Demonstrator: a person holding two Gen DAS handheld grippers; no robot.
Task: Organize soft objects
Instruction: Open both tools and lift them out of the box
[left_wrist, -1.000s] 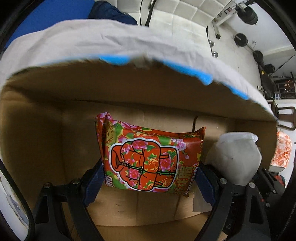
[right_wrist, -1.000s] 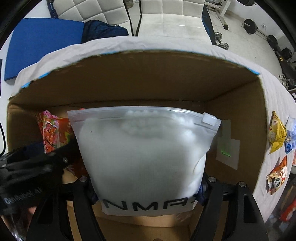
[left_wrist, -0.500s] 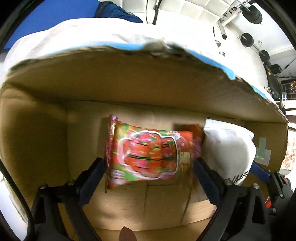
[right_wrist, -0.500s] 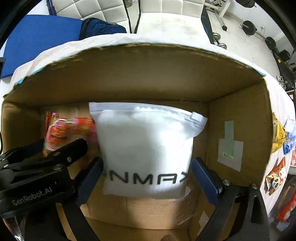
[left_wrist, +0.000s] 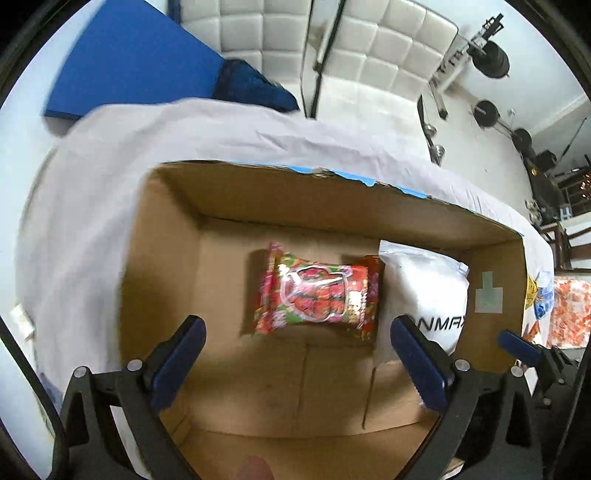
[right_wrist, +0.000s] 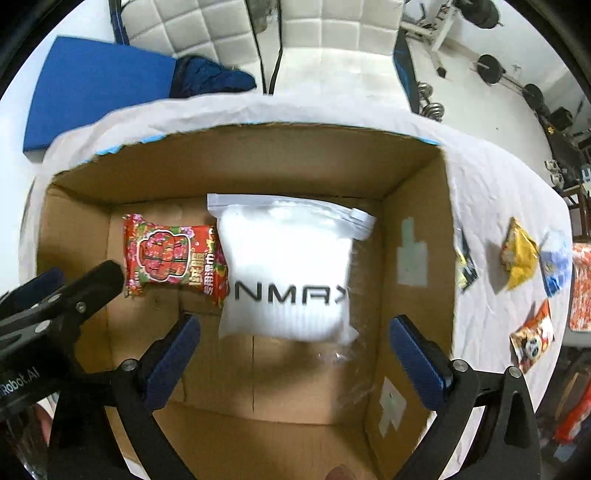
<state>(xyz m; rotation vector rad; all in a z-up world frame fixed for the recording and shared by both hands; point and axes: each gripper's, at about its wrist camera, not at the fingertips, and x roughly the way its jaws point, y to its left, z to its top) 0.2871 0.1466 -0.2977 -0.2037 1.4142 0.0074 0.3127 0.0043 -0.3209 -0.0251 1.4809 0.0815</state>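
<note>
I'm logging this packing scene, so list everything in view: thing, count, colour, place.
cardboard box: 1, brown, on the cloth, open.
floral packet: 1, red, box floor, left of the bag.
zip bag: 1, white, lettered, box floor, right side.
snack packets: several, mixed colours, on the cloth right of the box.
tablecloth: 1, pale grey, under the box.
chairs: 2, white, behind the table.
blue mat: 1, floor, back left.
left gripper: open, above the box.
right gripper: open, above the box.

Black tool (left_wrist: 297, 354) frames, blue pads (left_wrist: 417, 360), silver screws
</note>
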